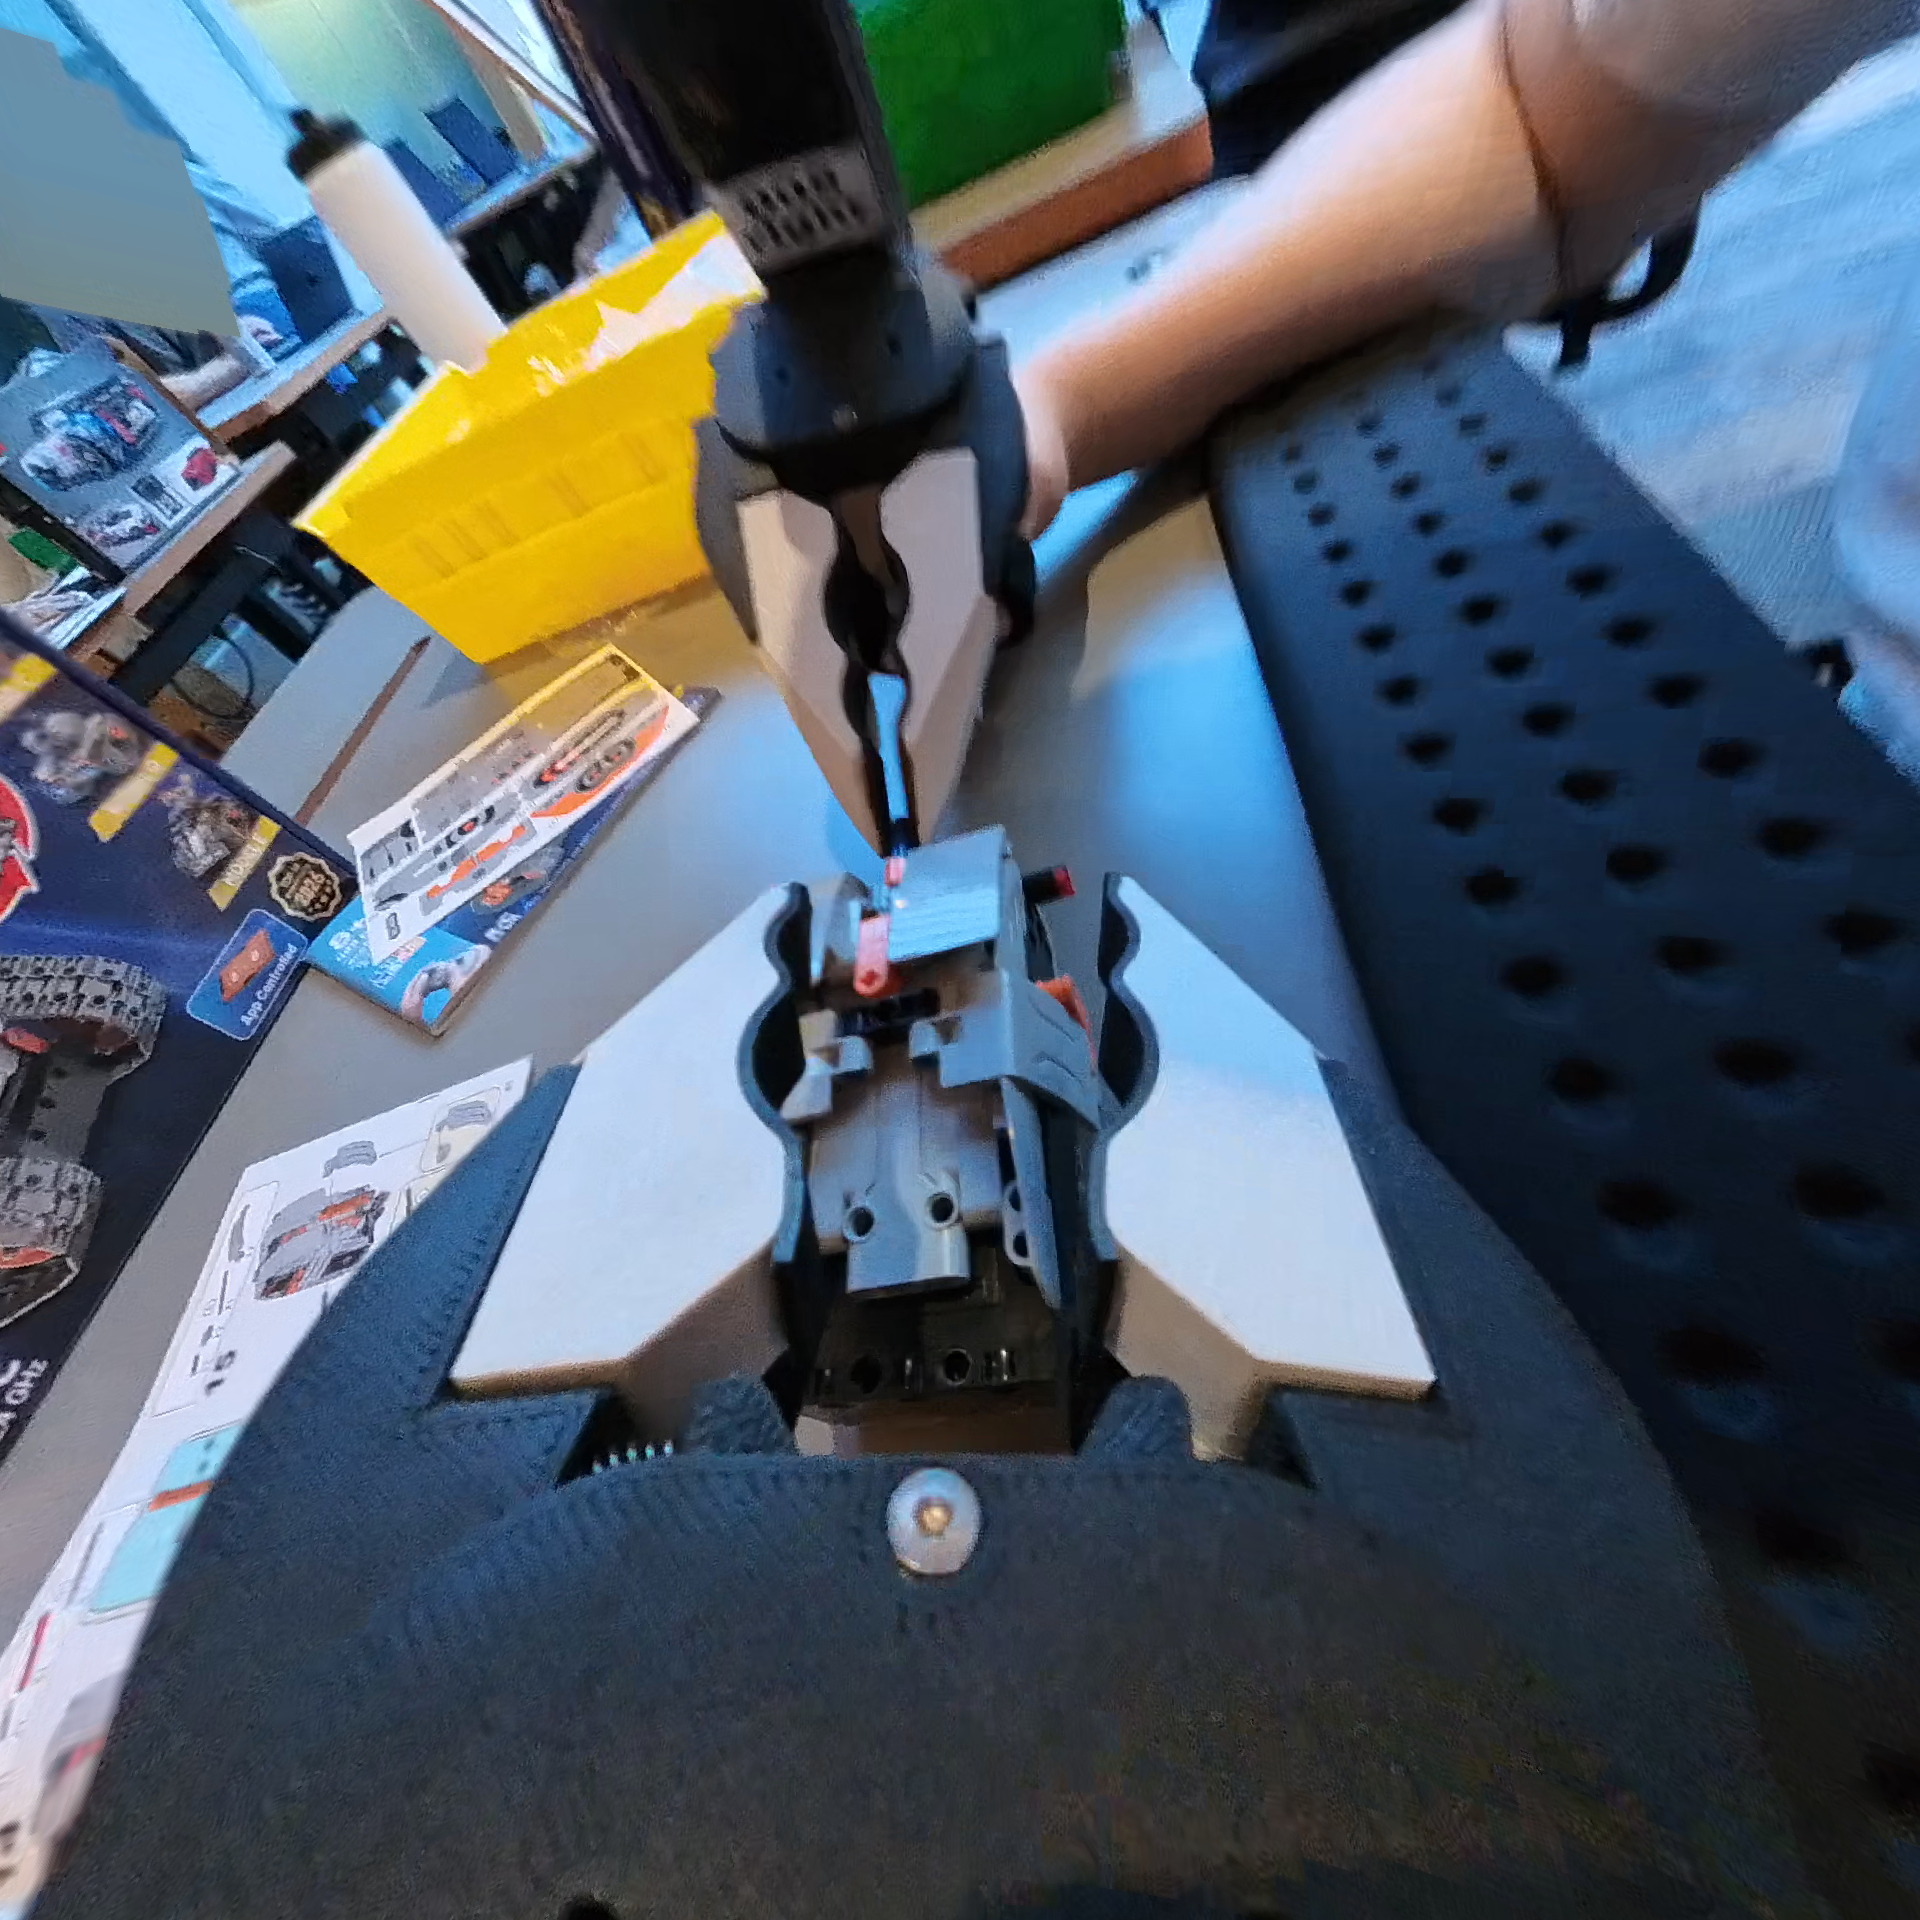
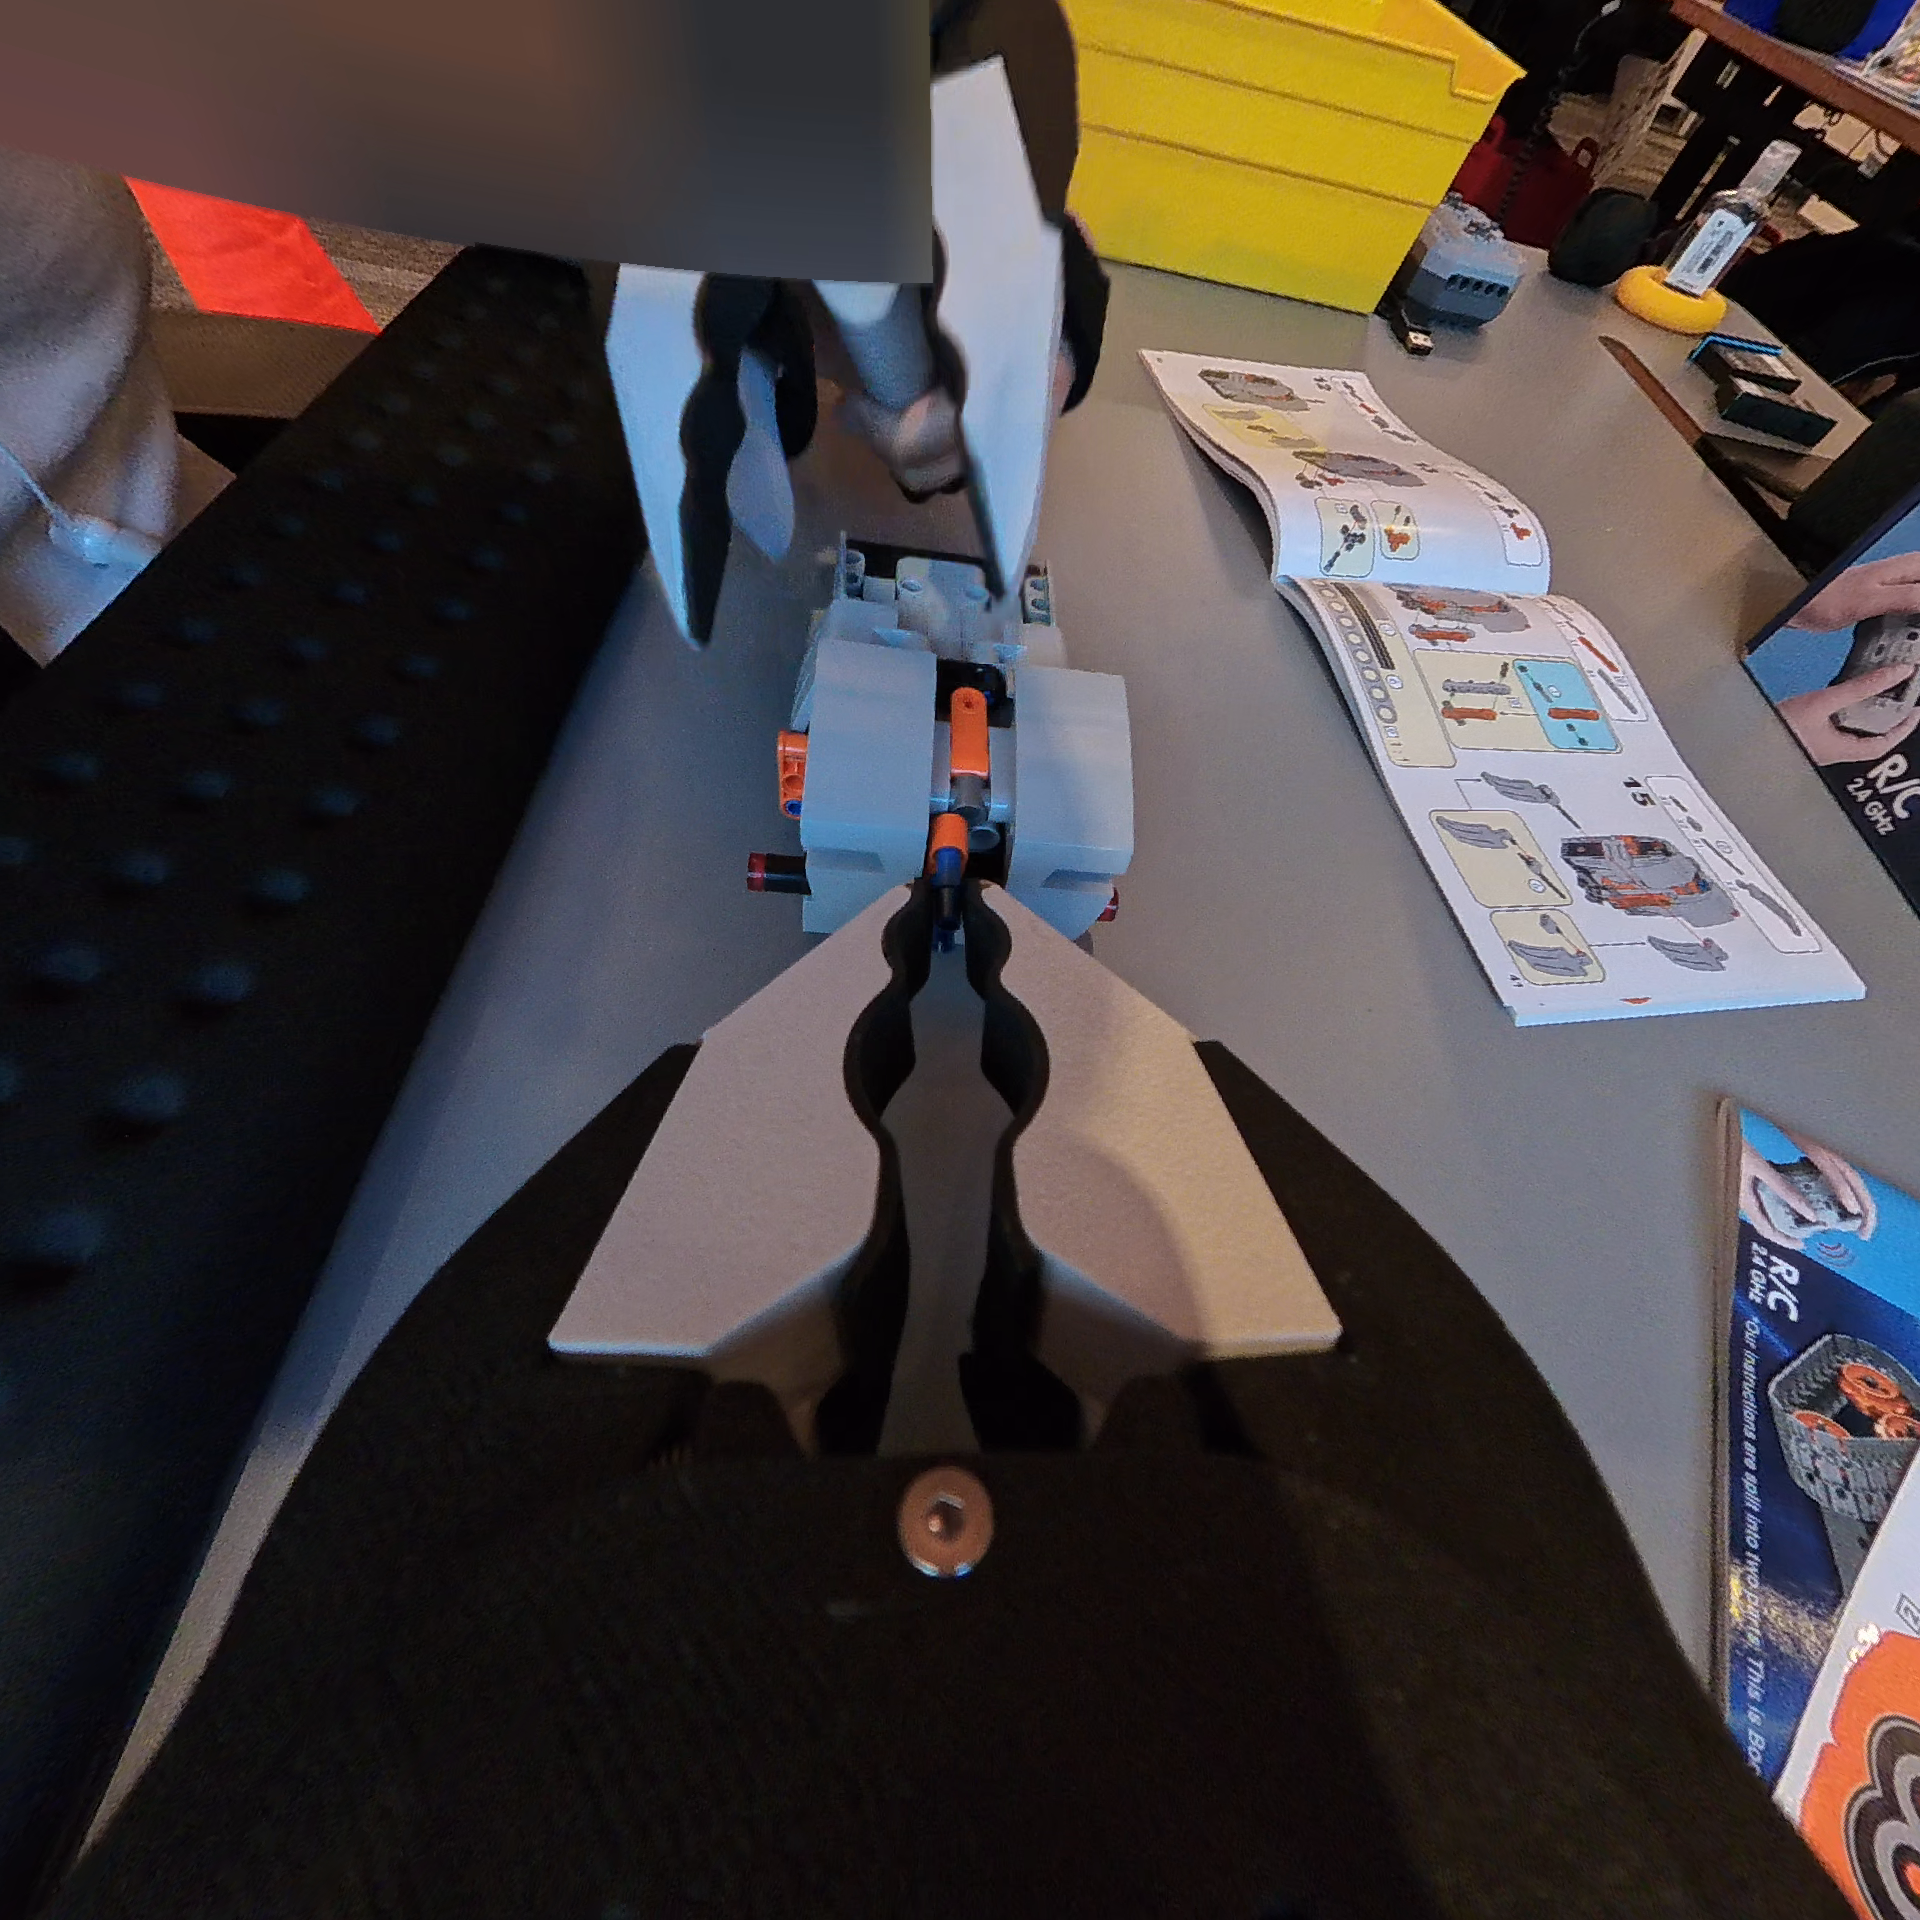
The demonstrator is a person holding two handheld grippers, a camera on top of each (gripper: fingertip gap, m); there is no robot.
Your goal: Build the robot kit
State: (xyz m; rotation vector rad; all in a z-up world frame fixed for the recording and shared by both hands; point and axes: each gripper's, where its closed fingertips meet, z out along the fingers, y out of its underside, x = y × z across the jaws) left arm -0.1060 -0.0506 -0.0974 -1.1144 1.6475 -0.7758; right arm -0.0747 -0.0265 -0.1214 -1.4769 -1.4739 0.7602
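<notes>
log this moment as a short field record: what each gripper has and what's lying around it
left gripper: shut on the grey brick model, fingers around its sides
right gripper: shut on a small orange and black pin at the model's end
surface: grey table
nearby: open instruction booklet, yellow bin, black perforated panel, printed box
person: forearm behind the right gripper

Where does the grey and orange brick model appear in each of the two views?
Left wrist view: the brick model sits at centre, clamped between the left tool's fingers.
Right wrist view: the model lies just above centre, the right tool pinching a small piece at its near end.
Shared landmark: the yellow bin.
</notes>
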